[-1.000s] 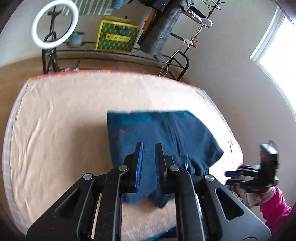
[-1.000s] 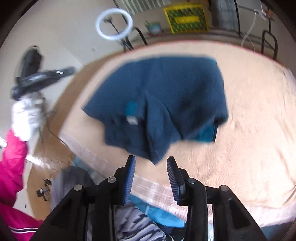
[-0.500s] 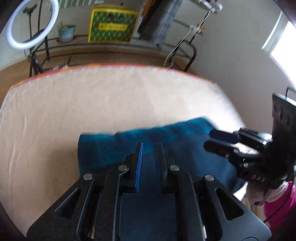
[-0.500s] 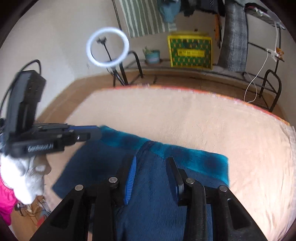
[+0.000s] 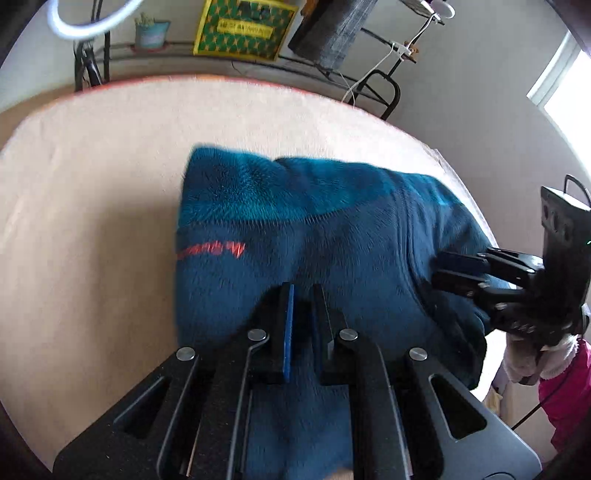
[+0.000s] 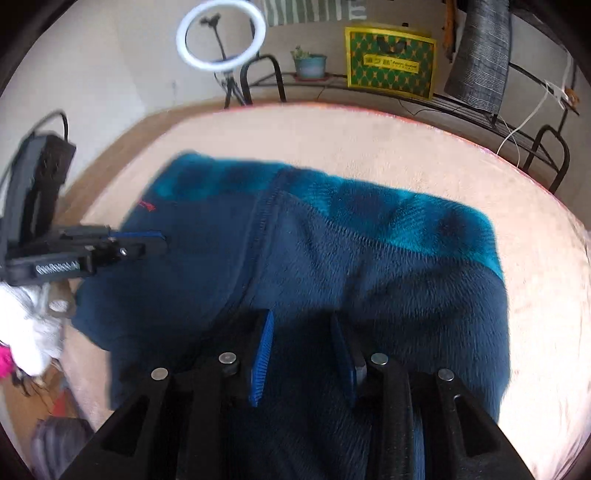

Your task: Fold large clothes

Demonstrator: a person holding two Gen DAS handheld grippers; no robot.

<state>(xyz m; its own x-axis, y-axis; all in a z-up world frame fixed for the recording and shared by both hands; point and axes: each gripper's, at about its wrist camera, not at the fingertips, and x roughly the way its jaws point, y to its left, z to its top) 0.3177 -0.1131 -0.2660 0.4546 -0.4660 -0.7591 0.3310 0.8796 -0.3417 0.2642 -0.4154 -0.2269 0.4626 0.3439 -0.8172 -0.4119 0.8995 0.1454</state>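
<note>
A dark blue fleece garment (image 5: 332, 236) with a teal band and a red logo lies folded on the beige bed cover (image 5: 92, 221); it also shows in the right wrist view (image 6: 351, 266). My left gripper (image 5: 301, 295) hovers low over its near part, jaws narrowly apart with nothing between them; it shows from the side in the right wrist view (image 6: 147, 242). My right gripper (image 6: 301, 325) is open over the garment's near right part, and shows in the left wrist view (image 5: 443, 269) at the garment's right edge.
Beyond the bed stand a ring light (image 6: 221, 35), a small potted plant (image 6: 309, 64), a yellow-green box (image 6: 389, 66) on a black metal rack (image 6: 546, 147), and hanging grey cloth (image 6: 480, 55). A bright window (image 5: 565, 92) is at the right. The bed cover (image 6: 535, 258) extends around the garment.
Both grippers have moved in low over the garment from farther back. The right gripper stays open and the left narrowly apart. The garment now fills the near view.
</note>
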